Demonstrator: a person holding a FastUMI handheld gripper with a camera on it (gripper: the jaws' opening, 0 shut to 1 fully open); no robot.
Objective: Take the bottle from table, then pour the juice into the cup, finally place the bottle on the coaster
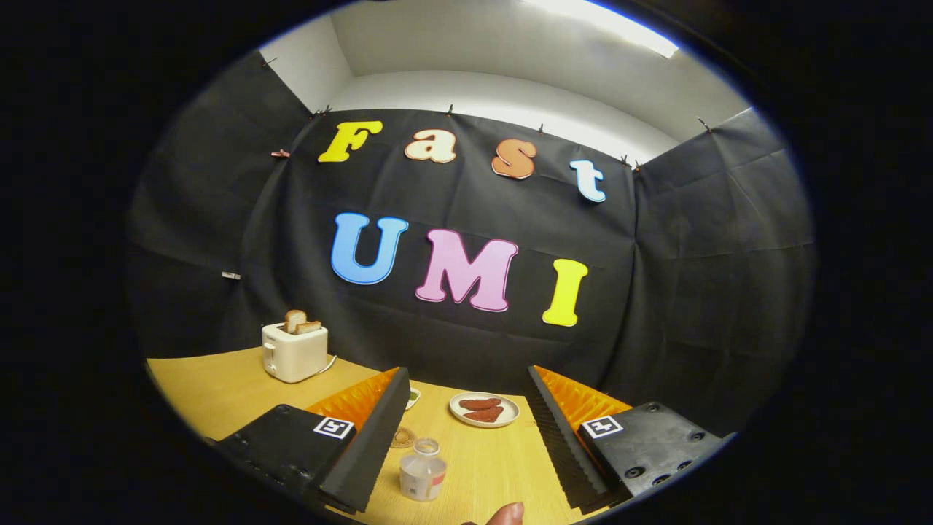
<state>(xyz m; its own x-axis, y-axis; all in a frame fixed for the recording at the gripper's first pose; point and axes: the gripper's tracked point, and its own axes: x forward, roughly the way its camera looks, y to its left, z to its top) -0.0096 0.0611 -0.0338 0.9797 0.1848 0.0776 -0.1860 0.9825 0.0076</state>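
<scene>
The bottle (423, 472) stands upright in the lower middle of the frame, a small clear plastic one with a pale label and what looks like no cap on its mouth. I judge it light and thin-walled, likely to dent if I squeeze hard and smooth enough to slip, so I would take it across the labelled belly, below the shoulder, and keep it upright because of the open top. It sits between my two fingers but closer to the left one, near its tip, with a clear gap to the right one. My gripper (466, 452) stands wide open, touching nothing.

Just beyond the bottle, tucked beside the left finger, lies a round coaster (402, 437) flat on the wooden table (211, 386). Further on, right of centre, a white plate (484, 410) holds reddish-brown pieces. At the left of the frame a white toaster (294, 352) stands with bread poking out. A fingertip (506, 514) shows at the bottom edge.
</scene>
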